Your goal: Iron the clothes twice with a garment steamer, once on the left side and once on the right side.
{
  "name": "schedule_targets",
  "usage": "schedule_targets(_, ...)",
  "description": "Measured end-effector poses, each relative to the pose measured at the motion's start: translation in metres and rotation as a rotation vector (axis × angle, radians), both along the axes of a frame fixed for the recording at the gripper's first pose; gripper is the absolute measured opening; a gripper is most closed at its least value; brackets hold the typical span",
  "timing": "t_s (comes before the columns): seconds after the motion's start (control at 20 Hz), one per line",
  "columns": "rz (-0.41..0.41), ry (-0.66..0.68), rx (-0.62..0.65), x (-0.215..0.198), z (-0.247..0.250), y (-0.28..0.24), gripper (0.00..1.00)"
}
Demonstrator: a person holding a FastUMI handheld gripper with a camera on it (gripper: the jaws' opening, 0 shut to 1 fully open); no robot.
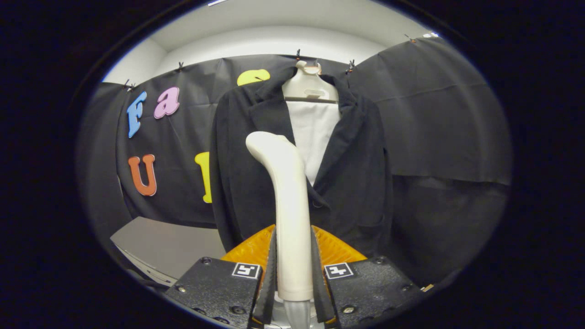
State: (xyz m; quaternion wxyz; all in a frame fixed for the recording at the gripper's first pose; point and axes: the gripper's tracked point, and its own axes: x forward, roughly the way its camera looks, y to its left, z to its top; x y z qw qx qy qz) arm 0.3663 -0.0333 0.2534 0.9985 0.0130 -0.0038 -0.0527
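Two jaws pressed against either side of the garment steamer point(290, 214), gripping its pale handle low down; the gripper point(294, 278) holds it upright. Steamer's head bends over at the top, toward the jacket's left panel as seen from the gripper. Ribbed orange piece point(336, 249) just behind the handle, between the jaws. Beyond hangs a dark jacket point(361, 183) on a pale hanger point(310, 87), white lining point(313, 132) showing in the open front. Steamer head overlaps the jacket; touching or apart, cannot tell. Grey table point(169, 242) low, beside the jacket.
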Motion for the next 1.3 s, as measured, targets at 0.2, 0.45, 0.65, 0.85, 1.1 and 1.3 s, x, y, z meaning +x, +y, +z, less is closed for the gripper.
schedule_targets(0.2, -0.013, 0.042, -0.010, 0.000, -0.023, 0.001, 0.38)
schedule_targets(0.45, -0.014, 0.093, -0.017, -0.001, -0.052, 0.004, 0.38)
schedule_targets(0.65, -0.003, 0.142, -0.025, 0.003, -0.076, 0.008, 0.38)
schedule_targets(0.85, -0.006, 0.187, -0.037, 0.003, -0.101, 0.006, 0.38)
schedule_targets(1.1, -0.008, 0.230, -0.035, 0.003, -0.126, 0.002, 0.38)
schedule_targets(1.3, -0.004, 0.274, -0.024, 0.003, -0.147, 0.004, 0.38)
